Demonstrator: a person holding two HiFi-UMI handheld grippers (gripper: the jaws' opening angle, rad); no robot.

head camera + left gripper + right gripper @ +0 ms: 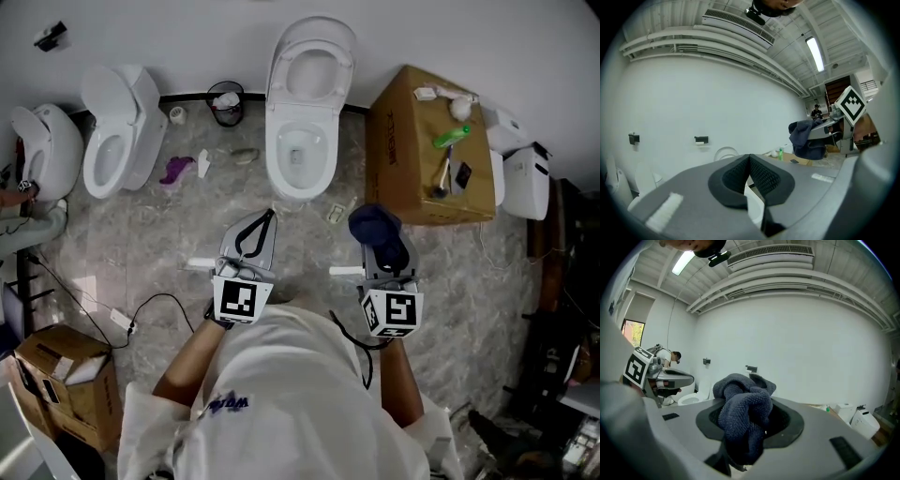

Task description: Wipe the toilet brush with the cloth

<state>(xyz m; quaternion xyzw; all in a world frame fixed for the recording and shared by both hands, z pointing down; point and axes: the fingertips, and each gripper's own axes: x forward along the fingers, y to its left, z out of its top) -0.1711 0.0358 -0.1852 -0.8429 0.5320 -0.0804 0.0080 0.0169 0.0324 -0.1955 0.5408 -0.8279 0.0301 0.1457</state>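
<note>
Open floor (pixel 309 234) lies between the two grippers and the middle toilet (pixel 305 122) straight ahead. A cardboard box (pixel 417 150) hems in the right side, and a loose cable (pixel 155 305) trails on the left. The right gripper (pixel 382 251) is clamped on a bunched dark-blue cloth (pixel 743 411). The left gripper (pixel 749 158) has its tips touching with nothing between them, which is plain only in its own view. Only the head view shows the box top, where what may be the toilet brush (pixel 441 173) lies.
</note>
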